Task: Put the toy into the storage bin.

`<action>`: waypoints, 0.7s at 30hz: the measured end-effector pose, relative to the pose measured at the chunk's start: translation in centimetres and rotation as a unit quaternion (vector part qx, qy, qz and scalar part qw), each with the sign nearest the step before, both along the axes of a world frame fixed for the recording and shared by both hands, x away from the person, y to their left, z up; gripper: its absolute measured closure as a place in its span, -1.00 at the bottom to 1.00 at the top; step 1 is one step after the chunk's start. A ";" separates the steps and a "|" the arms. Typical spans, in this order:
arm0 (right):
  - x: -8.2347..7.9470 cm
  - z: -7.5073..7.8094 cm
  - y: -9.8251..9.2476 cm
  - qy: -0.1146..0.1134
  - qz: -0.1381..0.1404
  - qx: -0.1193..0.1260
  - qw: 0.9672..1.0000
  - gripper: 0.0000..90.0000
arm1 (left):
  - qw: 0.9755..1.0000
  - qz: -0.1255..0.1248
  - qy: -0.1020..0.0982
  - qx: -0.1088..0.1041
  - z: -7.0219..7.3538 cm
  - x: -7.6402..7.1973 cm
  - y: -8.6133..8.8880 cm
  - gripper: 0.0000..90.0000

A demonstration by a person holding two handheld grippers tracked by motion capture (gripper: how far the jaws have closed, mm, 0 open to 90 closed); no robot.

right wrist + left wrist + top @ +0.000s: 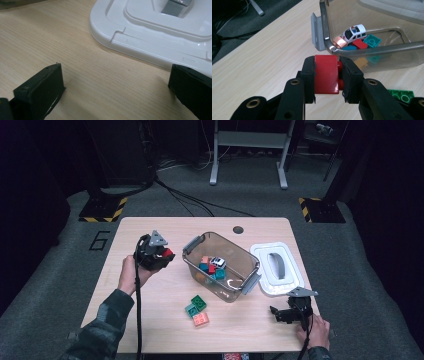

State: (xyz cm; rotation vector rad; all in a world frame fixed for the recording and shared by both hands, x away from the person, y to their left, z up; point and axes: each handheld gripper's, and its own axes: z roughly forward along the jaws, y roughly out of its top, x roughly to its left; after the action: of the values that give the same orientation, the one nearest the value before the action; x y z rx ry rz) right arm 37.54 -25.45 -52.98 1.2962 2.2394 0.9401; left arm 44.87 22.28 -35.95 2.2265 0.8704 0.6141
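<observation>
Plainly, the left gripper (161, 256) is clamped on a red brick (326, 74), its jaws pressing the brick's two flat sides, with the studs poking out toward the right jaw in the left gripper view. Seen from the high view, the brick sits up off the surface (150, 320) at about nine o'clock from the clear bin (194, 266), just beside the bin's near-left corner and its grey latch (316, 31). So the bin's open mouth lies toward three o'clock from the brick, and in the left gripper view it stands straight ahead, at twelve o'clock, past the rim. Inside lie a toy car (353, 32), teal, red and orange bricks.

My judgement: the coming move turns on lifting the brick over that rim and carrying it toward three o'clock before release.

The right gripper (284, 314) rests with its jaws spread wide and nothing between them, near the five o'clock corner of the surface, just below the white lid (290, 286). It is well apart from the bin's left side, so the left hand is the nearer one. Three loose bricks (197, 310) lie at six o'clock from the bin.
</observation>
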 end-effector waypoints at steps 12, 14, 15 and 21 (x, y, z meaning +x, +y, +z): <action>0.0 0.0 0.0 0.000 0.000 0.000 1.000 -1.00 | 1.000 -0.017 -0.016 -0.005 1.9 1.7 -2.1 0.50; 0.0 0.0 0.0 0.000 0.000 0.000 1.000 -1.00 | 1.000 -0.020 -0.014 -0.004 1.9 2.0 -2.5 0.50; 0.0 0.0 0.0 0.000 0.000 0.000 1.000 -1.00 | 1.000 -0.023 -0.009 -0.005 1.8 2.1 -2.7 0.50; 0.0 0.0 0.0 0.000 0.000 0.000 1.000 -1.00 | 1.000 -0.029 0.000 -0.010 1.1 2.9 -3.9 0.50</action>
State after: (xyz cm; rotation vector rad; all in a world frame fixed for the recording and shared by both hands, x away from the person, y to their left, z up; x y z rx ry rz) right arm 37.54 -25.45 -52.98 1.2959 2.2398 0.9400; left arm 47.77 18.35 -34.87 2.2251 0.8059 0.5748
